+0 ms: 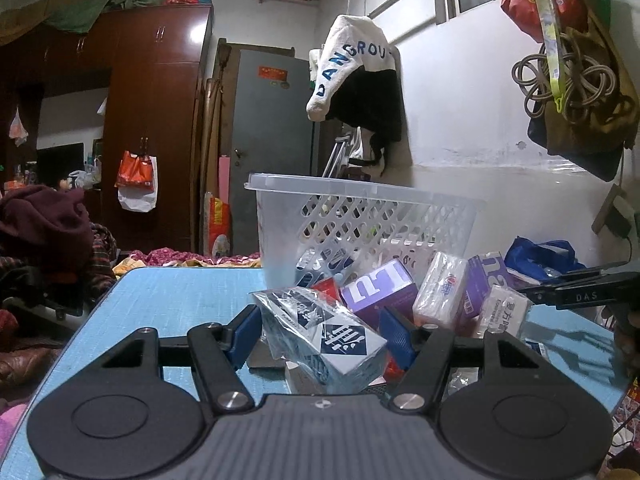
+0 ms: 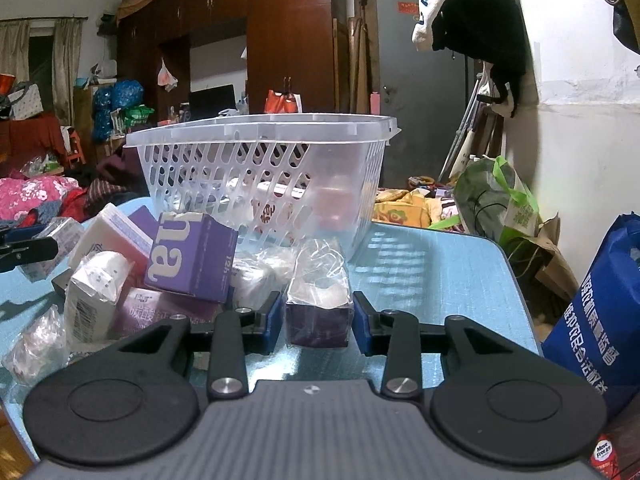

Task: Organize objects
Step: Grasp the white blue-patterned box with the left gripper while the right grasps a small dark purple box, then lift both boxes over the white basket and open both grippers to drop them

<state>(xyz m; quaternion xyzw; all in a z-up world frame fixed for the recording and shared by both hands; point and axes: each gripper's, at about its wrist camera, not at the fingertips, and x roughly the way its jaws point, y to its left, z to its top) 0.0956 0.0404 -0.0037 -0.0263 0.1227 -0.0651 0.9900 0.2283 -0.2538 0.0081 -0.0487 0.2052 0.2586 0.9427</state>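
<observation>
A clear plastic basket (image 1: 360,200) stands on the blue table (image 1: 180,300), with a few boxes inside; it also shows in the right wrist view (image 2: 260,152). A heap of boxes lies before it, among them a purple box (image 1: 380,292) and a purple box marked "na" (image 2: 192,256). My left gripper (image 1: 320,328) has its jaws on both sides of a blue-and-white wrapped box (image 1: 340,344), touching or nearly so. My right gripper (image 2: 316,316) stands around a dark purple wrapped box (image 2: 318,312) on the table, fingers close to its sides.
A blue bag (image 2: 600,312) and a green bag (image 2: 496,200) stand right of the table. A jacket (image 1: 356,80) hangs on the wall behind the basket. Wrapped packets (image 2: 36,344) lie at the table's left. The right gripper's tip (image 1: 580,292) shows in the left wrist view.
</observation>
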